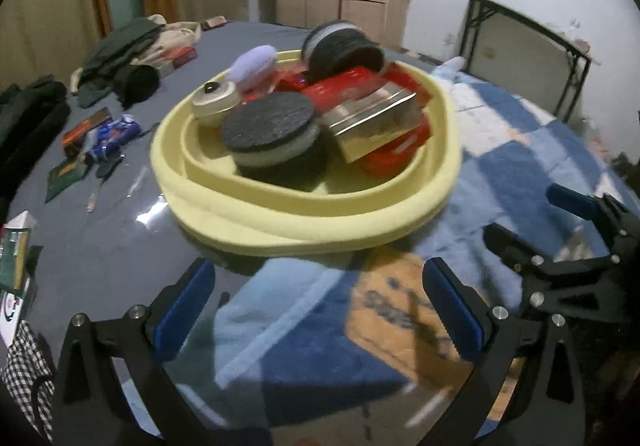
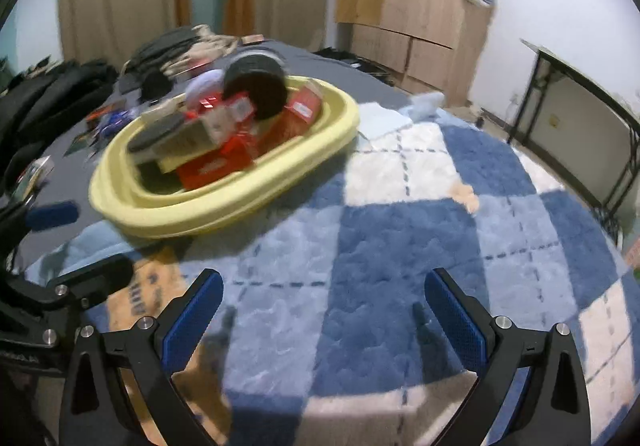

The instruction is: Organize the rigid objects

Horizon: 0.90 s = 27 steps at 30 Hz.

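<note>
The yellow basket (image 1: 304, 222) already holds tins and boxes; small items (image 1: 100, 142) at nine o'clock remain out. The left hand-held gripper (image 1: 320, 310) and the right hand-held gripper (image 2: 324, 314) gape wide, empty.

Occluded, cropped and blurred regions

Motion blur throughout; print on red boxes (image 1: 404, 150) and gold tin (image 1: 374, 122) in yellow basket (image 1: 280, 234) unreadable. Basket floor covered by contents. Lettering on orange blanket patch (image 1: 400, 310) illegible. Small packets (image 1: 104, 138) left of basket unidentifiable. Left gripper (image 2: 44, 258) cropped at right wrist view's edge.
</note>
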Motion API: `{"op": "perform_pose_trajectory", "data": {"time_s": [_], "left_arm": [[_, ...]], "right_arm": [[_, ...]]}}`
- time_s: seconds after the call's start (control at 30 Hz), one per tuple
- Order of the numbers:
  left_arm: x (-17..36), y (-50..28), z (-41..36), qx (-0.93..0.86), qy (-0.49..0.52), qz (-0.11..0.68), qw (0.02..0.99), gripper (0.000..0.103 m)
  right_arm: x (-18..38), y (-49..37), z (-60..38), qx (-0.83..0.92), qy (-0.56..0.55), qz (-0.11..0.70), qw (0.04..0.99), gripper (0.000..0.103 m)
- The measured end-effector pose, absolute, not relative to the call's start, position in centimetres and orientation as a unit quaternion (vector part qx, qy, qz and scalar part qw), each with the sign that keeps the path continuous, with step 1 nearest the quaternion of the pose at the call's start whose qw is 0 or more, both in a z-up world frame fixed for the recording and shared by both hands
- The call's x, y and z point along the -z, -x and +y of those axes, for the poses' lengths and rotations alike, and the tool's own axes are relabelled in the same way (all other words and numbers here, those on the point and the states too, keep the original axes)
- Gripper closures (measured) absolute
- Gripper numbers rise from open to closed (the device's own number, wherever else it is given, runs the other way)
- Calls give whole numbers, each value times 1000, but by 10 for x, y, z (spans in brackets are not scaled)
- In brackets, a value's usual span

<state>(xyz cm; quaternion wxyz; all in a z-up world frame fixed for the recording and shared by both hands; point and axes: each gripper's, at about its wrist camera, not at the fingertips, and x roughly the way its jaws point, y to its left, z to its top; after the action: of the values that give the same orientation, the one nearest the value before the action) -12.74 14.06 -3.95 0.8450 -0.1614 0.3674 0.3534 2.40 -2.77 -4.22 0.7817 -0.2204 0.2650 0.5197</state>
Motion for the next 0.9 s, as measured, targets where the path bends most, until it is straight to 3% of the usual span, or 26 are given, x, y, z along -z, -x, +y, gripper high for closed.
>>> {"op": "perform_pose_trajectory", "data": {"time_s": [0.13, 0.9], "left_arm": [[54, 125, 153, -384, 166, 385, 823, 0], [66, 107, 175, -387, 190, 398, 810, 0]], "right_arm": [[60, -44, -13, -504, 223, 322, 770, 0], [65, -33, 0, -478, 272, 308, 776, 0]]}}
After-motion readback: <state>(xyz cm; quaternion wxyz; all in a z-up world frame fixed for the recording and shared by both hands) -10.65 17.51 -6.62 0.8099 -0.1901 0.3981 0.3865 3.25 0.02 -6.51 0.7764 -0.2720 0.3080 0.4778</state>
